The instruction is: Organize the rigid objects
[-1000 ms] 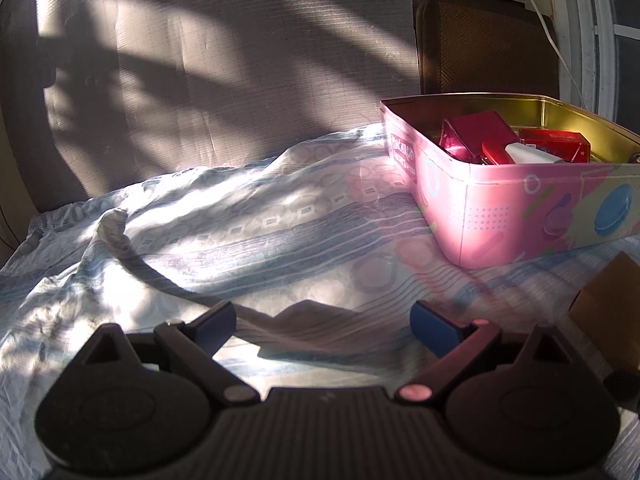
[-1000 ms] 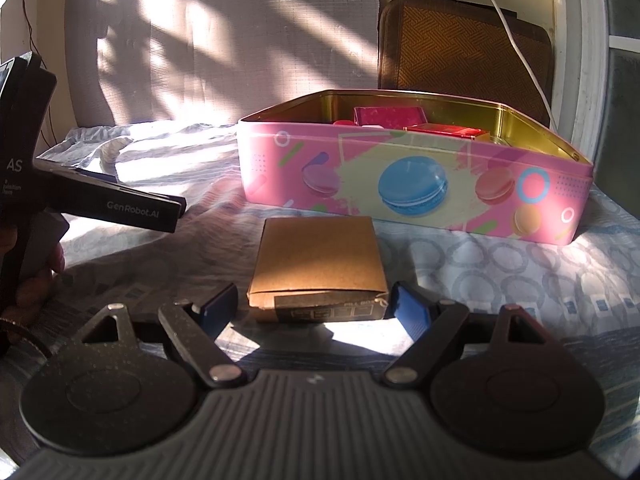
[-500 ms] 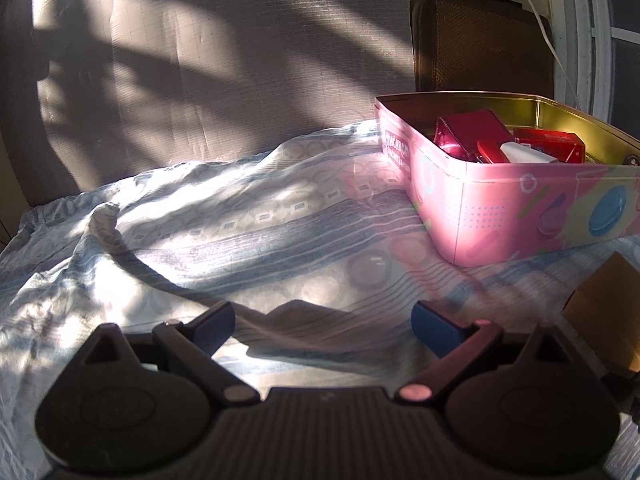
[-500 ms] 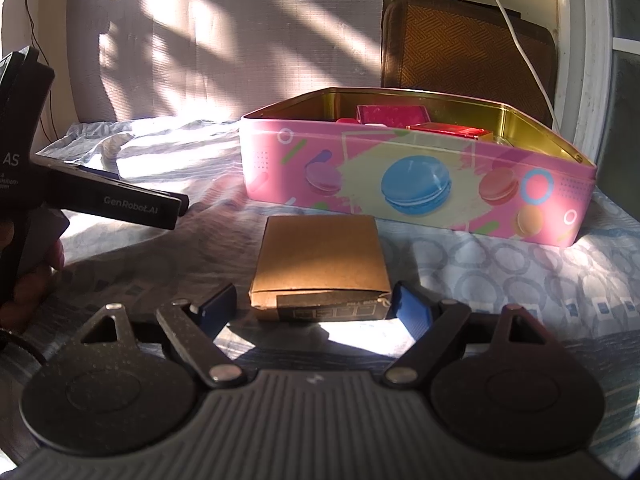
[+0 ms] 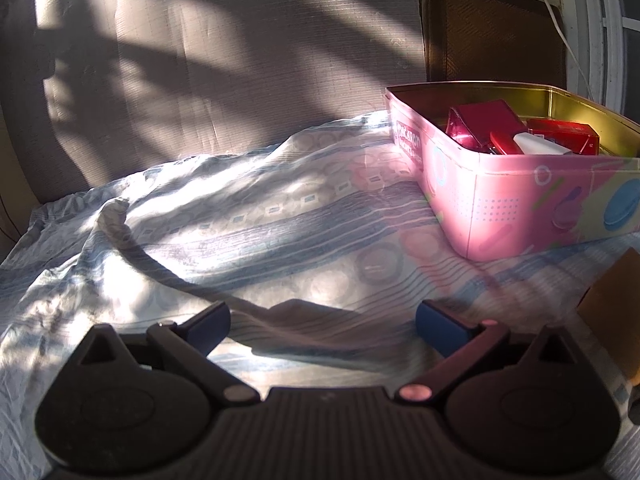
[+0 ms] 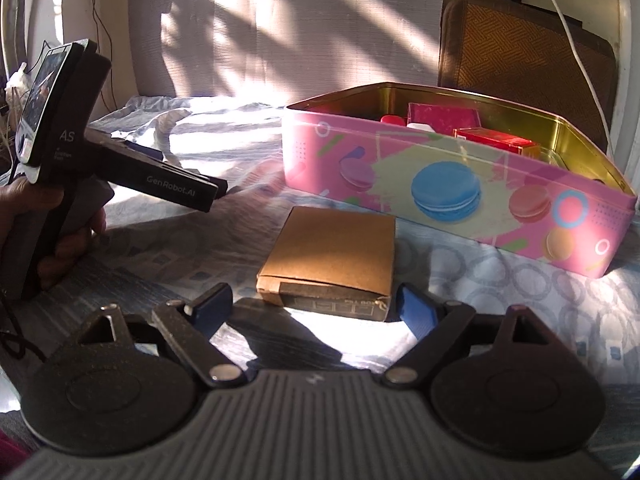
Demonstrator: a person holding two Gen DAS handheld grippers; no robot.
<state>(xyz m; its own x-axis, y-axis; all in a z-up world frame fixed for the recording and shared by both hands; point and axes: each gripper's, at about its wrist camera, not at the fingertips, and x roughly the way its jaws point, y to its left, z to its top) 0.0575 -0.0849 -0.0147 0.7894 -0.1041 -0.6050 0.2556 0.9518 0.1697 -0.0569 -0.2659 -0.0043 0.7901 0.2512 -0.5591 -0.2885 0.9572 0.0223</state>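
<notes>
- We see our right gripper (image 6: 314, 306) opening; one flat cardboard box (image 6: 334, 250) lies just ahead, its near edge between the blue pads, untouched.
- Our left gripper (image 5: 322, 322) is opening too, empty over the wrinkled bedsheet (image 5: 240, 232).
- Farther stands one pink metal tin (image 6: 460, 196), holding about three shiny red boxes (image 6: 492, 140).

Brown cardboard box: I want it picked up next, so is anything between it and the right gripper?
Nothing visible: the brown cardboard box lies on the cloth just ahead of the right gripper, whose opening jaws flank its near edge.
</notes>
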